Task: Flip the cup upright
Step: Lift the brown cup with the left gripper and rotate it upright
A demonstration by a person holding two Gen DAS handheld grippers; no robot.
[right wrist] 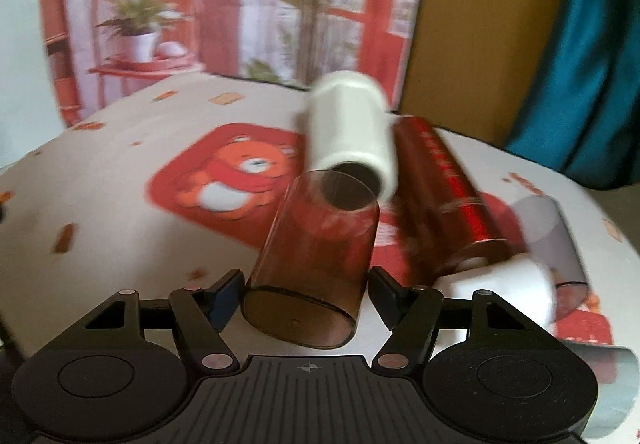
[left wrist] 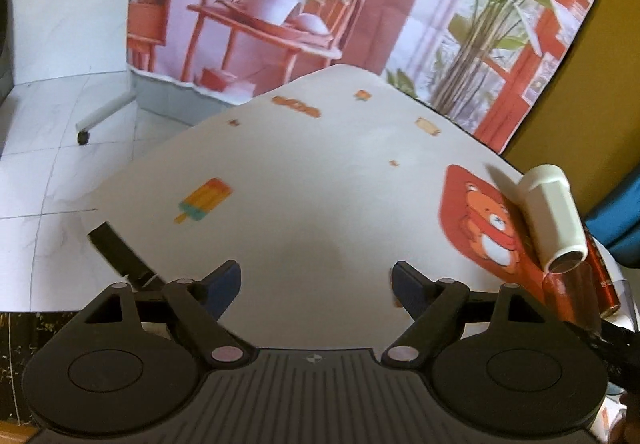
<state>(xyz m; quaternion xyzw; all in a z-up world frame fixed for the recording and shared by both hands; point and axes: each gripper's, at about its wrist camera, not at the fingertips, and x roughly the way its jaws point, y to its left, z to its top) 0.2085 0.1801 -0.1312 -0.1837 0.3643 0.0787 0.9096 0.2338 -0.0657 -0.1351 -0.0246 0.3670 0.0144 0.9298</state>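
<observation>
In the right wrist view a translucent brown cup [right wrist: 316, 264] lies tilted between the fingers of my right gripper [right wrist: 306, 294], its base toward the camera and its open mouth pointing away. The jaws stand close on both sides of it and appear to hold it. The cup also shows at the right edge of the left wrist view [left wrist: 570, 292]. My left gripper [left wrist: 316, 286] is open and empty above the white tablecloth [left wrist: 304, 179].
A white cup [right wrist: 352, 127] lies on its side behind the brown one, also seen in the left wrist view [left wrist: 554, 217]. A red metallic cylinder [right wrist: 444, 191], a white cup [right wrist: 504, 286] and a clear cup [right wrist: 548, 228] lie to the right. The table's left edge [left wrist: 120, 171] drops to the tiled floor.
</observation>
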